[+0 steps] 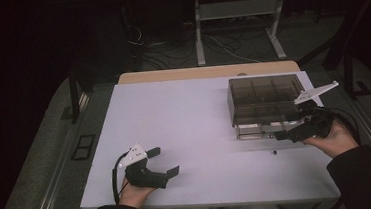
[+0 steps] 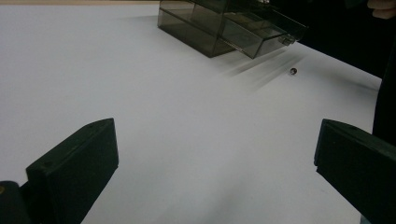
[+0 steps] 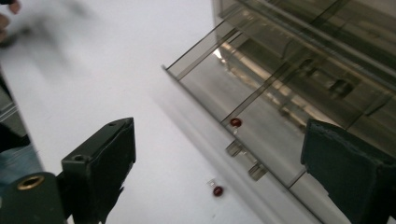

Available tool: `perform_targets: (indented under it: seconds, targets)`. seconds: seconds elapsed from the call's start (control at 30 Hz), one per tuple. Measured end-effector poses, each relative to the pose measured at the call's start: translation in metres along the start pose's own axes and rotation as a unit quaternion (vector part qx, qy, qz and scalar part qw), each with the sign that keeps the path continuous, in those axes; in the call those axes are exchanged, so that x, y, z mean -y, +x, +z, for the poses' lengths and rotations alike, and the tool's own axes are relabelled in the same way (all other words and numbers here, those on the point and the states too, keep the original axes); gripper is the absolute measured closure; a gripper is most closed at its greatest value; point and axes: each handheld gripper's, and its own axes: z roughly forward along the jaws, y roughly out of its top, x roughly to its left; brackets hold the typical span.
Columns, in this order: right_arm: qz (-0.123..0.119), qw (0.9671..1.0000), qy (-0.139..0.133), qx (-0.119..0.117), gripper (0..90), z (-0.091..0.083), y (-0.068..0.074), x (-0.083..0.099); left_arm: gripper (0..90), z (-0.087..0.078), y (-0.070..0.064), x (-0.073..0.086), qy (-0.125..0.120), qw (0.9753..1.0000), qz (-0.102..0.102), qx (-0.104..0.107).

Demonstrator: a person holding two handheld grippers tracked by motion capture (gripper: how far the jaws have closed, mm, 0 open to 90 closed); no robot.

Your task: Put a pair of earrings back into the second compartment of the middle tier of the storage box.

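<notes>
Nearest the high camera, at the table's front edge, the left gripper [image 1: 165, 161] sits in the person's left hand [image 1: 134, 193], its jaws spread wide with nothing between them. In the left gripper view the two black jaws stand far apart over bare white table [image 2: 140, 93], touching nothing.

On the right side, the right hand [image 1: 338, 141] holds the right gripper [image 1: 282, 135] just at the front of a smoky clear plastic box [image 1: 264, 97] with inner dividers. A shallow clear drawer [image 1: 260, 128] juts out from the bottom of the box toward the person. The right gripper's tip is at the drawer's front edge, but whether it touches cannot be told from above. In the right gripper view its jaws are wide open and grip nothing; the right-hand jaw lies over the drawer [image 3: 261, 112], the left-hand one over the table.

A small red bead [image 3: 236, 122] lies inside the drawer near its front wall, close to two little clear tabs on that wall. A second red bead [image 3: 217, 191] lies on the table just outside the drawer, between the open jaws. From above, this second bead shows as a small dark speck [image 1: 274, 152] on the table just in front of the drawer, and in the left gripper view as a dark dot [image 2: 293, 71] beyond the box [image 2: 219, 28].
</notes>
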Motion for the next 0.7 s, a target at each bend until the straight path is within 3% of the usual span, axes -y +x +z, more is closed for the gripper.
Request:
perform_targets:
  seconds: [0.03,0.1,0.7]
  targets:
    - [-0.001,1.0000,-0.001,-0.001,9.7,-0.001,0.001,0.001,0.0,0.000,0.000,0.000,0.000,1.0000,0.000,0.000]
    - [0.004,1.0000,0.001,-0.001,0.4,-0.002,0.002,0.003,0.0,0.000,0.000,0.000,0.000,1.0000,0.000,0.000]
    - [0.000,1.0000,0.009,-0.003,0.4,0.003,0.009,0.030,0.0,0.000,0.000,0.000,0.000,1.0000,-0.001,0.001]
